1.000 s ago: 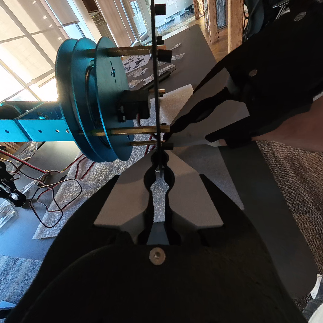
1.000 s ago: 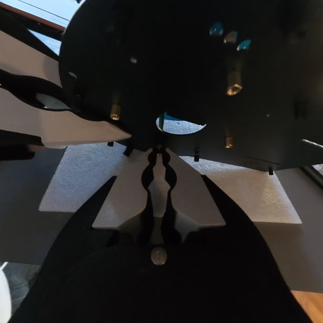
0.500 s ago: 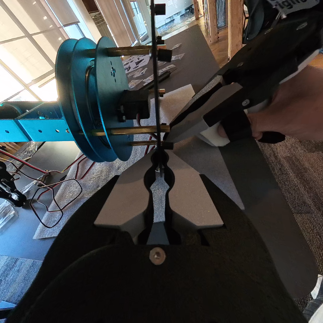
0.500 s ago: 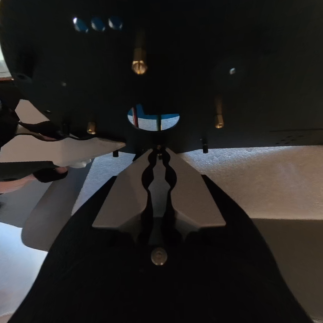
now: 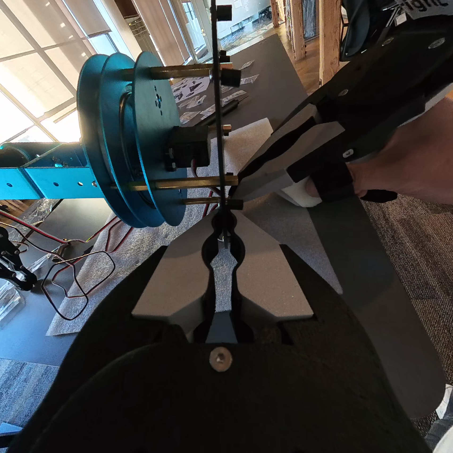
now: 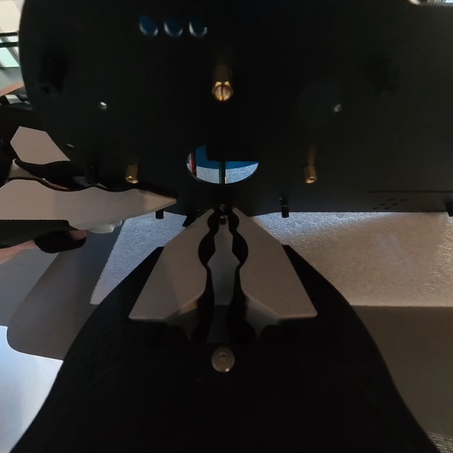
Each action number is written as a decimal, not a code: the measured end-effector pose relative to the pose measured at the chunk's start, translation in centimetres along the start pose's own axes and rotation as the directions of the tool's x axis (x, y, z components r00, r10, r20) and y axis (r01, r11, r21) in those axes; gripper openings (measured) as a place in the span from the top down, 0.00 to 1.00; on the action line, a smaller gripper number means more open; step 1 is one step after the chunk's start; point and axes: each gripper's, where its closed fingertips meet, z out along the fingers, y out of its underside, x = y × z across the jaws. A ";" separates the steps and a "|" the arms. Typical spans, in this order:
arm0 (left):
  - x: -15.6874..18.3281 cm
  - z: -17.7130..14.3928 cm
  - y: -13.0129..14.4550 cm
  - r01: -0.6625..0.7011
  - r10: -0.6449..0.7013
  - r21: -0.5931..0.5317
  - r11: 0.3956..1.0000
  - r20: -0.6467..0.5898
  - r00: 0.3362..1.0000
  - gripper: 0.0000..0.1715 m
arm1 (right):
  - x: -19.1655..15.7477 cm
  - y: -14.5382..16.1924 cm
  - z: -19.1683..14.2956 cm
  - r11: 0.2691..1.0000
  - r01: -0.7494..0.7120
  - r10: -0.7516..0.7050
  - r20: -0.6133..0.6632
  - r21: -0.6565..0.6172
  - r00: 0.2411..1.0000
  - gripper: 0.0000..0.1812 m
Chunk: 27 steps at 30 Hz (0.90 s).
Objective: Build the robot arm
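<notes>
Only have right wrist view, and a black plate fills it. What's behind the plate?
Observer: Three blue discs, stacked parallel and joined to the black plate by brass standoffs.
Operator: Left gripper holding anything?
Observer: The left gripper is shut on the plate's lower edge.
Operator: Any loose wiring?
Observer: Red and black wires lie looped below the discs, partly on the foam mat.

The right gripper (image 5: 232, 193) has rolled upright against the black plate (image 5: 218, 122).
</notes>
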 end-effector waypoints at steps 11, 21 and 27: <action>0.0 0.0 0.0 0.003 -0.003 0.003 1.000 -0.002 1.000 1.00 | 0.2 0.0 -0.1 0.999 0.052 -0.052 -0.050 0.001 0.997 0.95; 0.0 0.0 0.0 0.009 -0.009 0.007 1.000 -0.002 1.000 1.00 | 0.0 0.0 -0.1 0.988 0.153 -0.155 -0.102 -0.024 0.983 0.98; 0.0 0.0 0.0 0.012 -0.012 0.009 1.000 -0.002 1.000 1.00 | 0.0 0.1 0.0 0.999 0.032 -0.032 -0.026 -0.003 0.999 0.98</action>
